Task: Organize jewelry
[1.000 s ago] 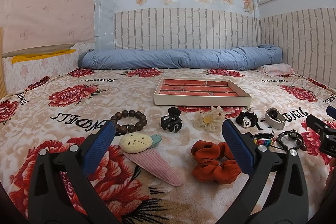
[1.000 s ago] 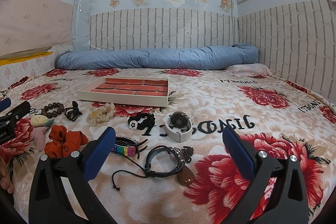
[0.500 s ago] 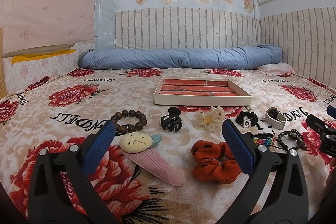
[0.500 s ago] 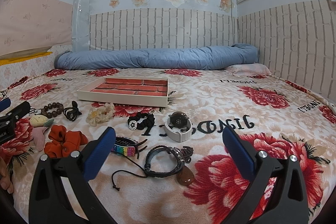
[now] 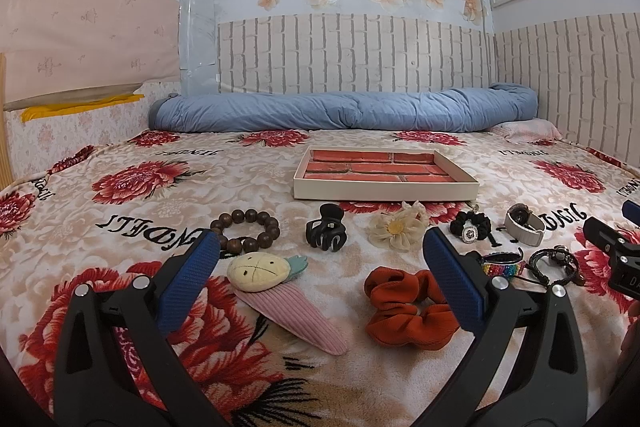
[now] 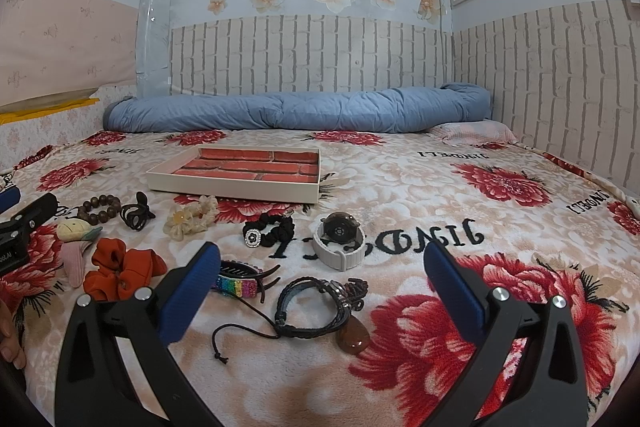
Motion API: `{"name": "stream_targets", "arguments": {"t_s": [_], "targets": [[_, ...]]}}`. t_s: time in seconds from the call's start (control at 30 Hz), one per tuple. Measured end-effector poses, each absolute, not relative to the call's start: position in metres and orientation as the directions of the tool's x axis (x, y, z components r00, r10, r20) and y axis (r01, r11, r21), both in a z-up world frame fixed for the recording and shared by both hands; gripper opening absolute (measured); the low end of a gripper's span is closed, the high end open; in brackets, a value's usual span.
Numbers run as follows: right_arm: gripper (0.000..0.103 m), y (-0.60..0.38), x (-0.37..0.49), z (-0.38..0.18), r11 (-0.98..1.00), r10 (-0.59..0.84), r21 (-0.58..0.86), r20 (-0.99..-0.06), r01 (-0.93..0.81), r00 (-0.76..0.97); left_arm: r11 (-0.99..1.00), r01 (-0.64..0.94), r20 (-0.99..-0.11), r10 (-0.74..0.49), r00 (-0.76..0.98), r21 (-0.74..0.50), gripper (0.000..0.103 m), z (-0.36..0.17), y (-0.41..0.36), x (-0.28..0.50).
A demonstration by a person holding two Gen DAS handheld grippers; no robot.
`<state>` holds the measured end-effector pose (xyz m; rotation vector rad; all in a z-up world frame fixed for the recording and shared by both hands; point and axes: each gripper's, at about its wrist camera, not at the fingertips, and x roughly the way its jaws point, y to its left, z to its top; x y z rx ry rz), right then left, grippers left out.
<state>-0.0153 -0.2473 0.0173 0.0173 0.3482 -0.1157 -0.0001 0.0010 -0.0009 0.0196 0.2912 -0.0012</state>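
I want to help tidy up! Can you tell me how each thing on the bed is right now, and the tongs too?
Tray: empty, flat on the blanket.
Wooden bead bracelet: lying loose.
Black claw clip: shut, loose.
Cream flower: loose.
Pineapple hair clip: lying flat.
Orange scrunchie: bunched, loose.
Watch: strap looped, face-down.
Rainbow clip: loose.
Left tongs: open, empty.
Right tongs: open, empty.

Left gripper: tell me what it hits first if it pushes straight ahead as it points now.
Probably the black claw clip, which lies centred between the open left gripper fingers; beyond it sits the tray. Depth is uncertain.
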Motion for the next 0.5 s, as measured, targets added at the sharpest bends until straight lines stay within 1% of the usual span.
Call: {"name": "stream_targets", "arguments": {"t_s": [0.5], "targets": [[0.099,-0.2517,-0.0145,0.017,0.992,-0.112,0.005,-0.358,0.122,0.927,1.0,0.009,-0.302,-0.002,0.953,0.021,0.098,-0.0051,0.005,0.0019]]}}
